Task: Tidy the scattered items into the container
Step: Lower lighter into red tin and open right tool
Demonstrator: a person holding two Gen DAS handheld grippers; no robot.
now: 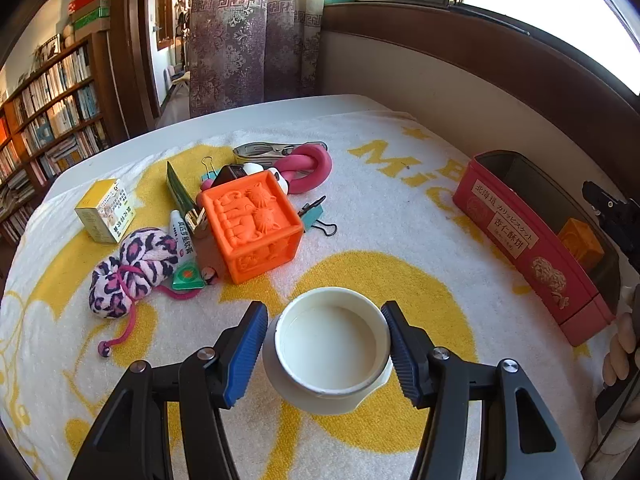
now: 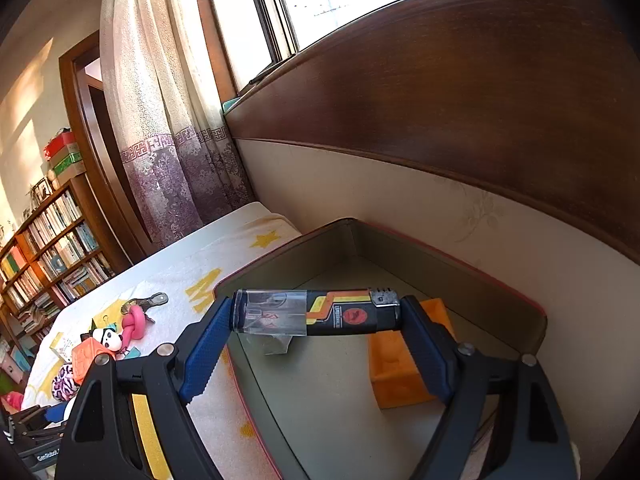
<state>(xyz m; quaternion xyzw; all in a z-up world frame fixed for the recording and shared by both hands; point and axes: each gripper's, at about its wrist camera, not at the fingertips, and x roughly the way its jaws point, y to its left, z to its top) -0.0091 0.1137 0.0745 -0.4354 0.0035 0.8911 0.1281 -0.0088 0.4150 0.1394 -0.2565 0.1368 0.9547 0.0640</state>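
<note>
White cup (image 1: 330,344) | round, empty | black-orange lighter (image 2: 320,312) | clear end

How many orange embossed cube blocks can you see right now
2. One big orange embossed cube block sits in the pile on the yellow-and-white towel; a smaller orange block lies inside the red rectangular tin. The pile could hide more.
</note>
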